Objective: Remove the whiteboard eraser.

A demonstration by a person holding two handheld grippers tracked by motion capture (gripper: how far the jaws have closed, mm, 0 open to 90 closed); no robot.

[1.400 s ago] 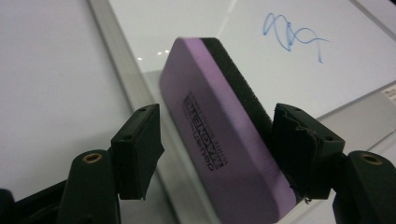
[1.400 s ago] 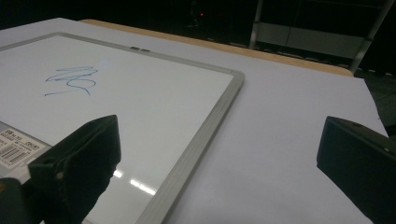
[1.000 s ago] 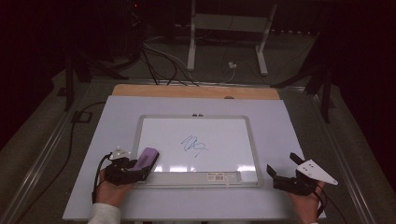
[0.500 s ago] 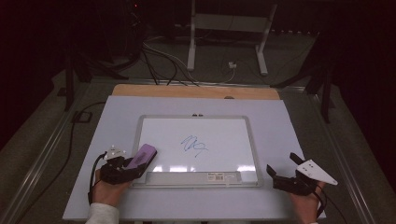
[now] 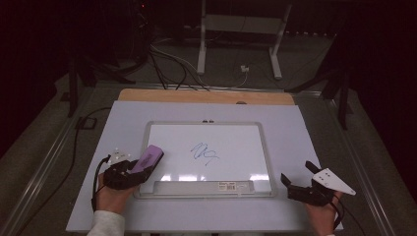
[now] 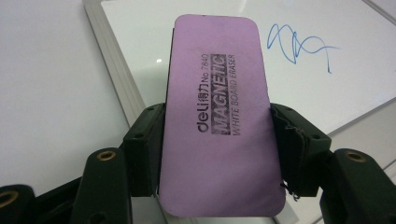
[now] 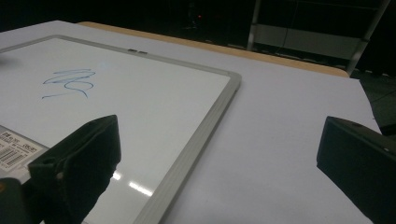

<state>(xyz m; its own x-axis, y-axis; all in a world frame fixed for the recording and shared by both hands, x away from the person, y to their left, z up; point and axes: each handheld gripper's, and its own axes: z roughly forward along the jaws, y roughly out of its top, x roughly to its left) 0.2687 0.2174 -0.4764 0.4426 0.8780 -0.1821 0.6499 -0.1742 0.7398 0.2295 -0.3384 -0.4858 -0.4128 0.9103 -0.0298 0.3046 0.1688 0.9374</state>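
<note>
Left gripper (image 6: 217, 140) clamps the purple eraser (image 6: 217, 116), whose underside is hidden; right gripper (image 7: 219, 154) gapes empty beside the whiteboard (image 7: 140, 107).

Light: we note a dim room, black surroundings | Glare: two bright patches on the glossy white rectangular whiteboard (image 5: 209, 155) | Focus: near black jaws soft.

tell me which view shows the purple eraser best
The left gripper view: the purple eraser faces the camera with its printed label readable, clamped between the left gripper's jaws. The high view shows it small, over the whiteboard's left edge.
</note>
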